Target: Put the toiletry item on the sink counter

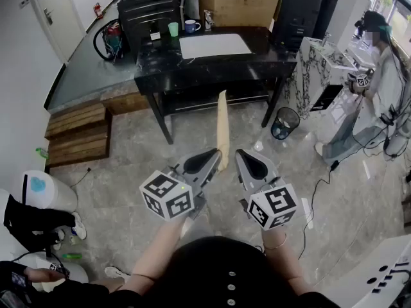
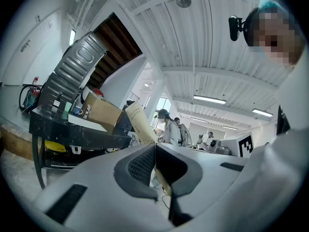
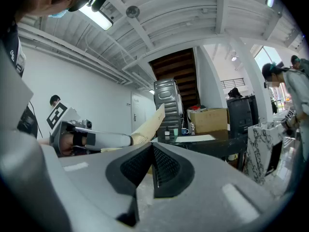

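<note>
The toiletry item is a long, flat tan paper packet. It stands up out of my left gripper, which is shut on its lower end. In the left gripper view the packet rises leftward from between the closed pads of that gripper. My right gripper is close beside it on the right, shut with nothing in it. In the right gripper view the packet and the left gripper show to the left of the shut right gripper. The marble sink counter stands far right.
A black table ahead carries a white sheet, cups and a cardboard box. A mesh bin stands by the table leg. A person works at the sink counter. Wooden pallets lie left; cables cross the floor at right.
</note>
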